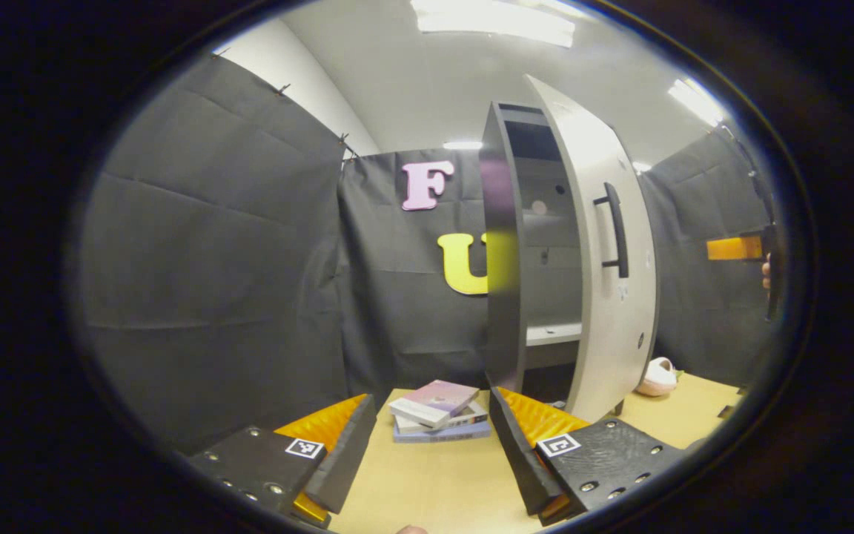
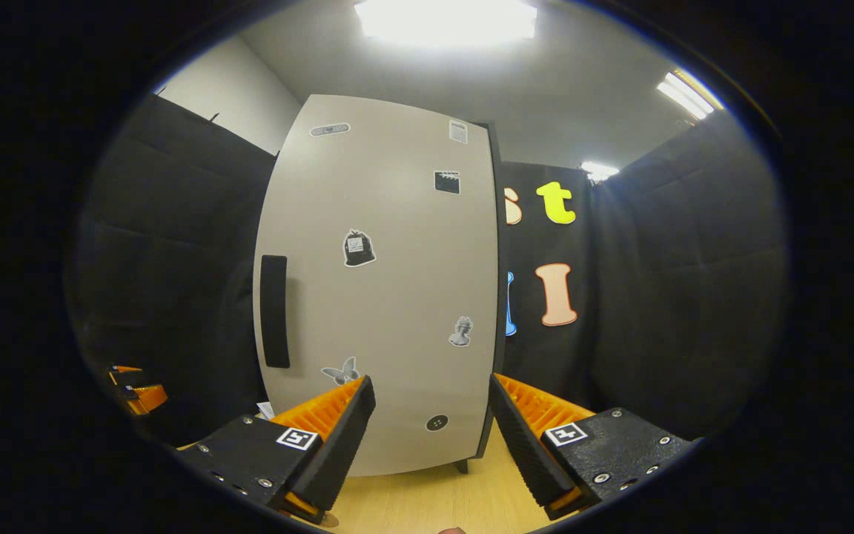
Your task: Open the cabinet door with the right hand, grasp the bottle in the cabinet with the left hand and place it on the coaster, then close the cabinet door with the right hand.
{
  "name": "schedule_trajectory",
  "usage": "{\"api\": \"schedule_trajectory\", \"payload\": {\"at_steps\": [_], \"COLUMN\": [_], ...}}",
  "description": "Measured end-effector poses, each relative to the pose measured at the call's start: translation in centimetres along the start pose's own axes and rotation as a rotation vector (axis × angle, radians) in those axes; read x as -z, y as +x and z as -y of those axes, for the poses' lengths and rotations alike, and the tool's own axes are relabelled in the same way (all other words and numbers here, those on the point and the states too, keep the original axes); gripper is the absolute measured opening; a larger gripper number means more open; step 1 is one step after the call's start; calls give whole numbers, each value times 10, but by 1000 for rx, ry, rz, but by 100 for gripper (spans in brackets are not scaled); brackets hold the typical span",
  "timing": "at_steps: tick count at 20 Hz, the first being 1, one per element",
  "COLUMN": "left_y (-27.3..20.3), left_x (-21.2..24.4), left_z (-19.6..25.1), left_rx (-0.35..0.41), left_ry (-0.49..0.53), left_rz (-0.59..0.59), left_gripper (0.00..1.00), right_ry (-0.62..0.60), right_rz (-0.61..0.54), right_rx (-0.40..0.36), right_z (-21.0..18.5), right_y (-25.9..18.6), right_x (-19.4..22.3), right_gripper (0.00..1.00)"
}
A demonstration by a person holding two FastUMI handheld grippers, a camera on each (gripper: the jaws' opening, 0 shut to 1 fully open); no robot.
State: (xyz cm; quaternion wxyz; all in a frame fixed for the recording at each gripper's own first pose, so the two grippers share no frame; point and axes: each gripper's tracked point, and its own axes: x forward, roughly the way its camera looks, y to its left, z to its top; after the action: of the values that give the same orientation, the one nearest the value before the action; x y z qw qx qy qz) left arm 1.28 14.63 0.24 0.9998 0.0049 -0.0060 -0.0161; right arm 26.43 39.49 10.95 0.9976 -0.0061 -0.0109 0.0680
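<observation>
Both jaws are held wide, nothing gripped. Cabinet door is seen mid-frame, partly open; handle at left-center. Bottle can't be seen inside. Right gripper should be hooked on handle & door swung wider, slowly.

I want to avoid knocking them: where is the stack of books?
In the left gripper view, the books lie on the table, just left of the open cabinet.

Left claw: fingers spread wide, holding nothing. Right claw: fingers likewise apart, gripping nothing.
</observation>
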Motion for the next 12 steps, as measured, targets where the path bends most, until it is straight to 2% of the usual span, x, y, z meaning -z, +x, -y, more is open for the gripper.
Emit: {"api": "schedule_trajectory", "payload": {"at_steps": [1,5,8,12], "left_y": [0,1,1,1], "left_x": [-4,-23,-33,-43], "left_z": [11,48,72,105], "left_rx": [5,15,17,22], "left_ry": [-2,1,16,22], "left_rz": [4,19,25,32], "left_gripper": [92,84,92,92], "right_ry": [-2,-5,0,13], "right_rz": [-6,-12,-10,-21], "right_rx": [-2,-6,-1,2], "right_z": [7,35,57,83], "right_y": [-2,-8,-9,-12], "right_x": [3,12,18,30], "right_gripper": [95,95,95,95]}}
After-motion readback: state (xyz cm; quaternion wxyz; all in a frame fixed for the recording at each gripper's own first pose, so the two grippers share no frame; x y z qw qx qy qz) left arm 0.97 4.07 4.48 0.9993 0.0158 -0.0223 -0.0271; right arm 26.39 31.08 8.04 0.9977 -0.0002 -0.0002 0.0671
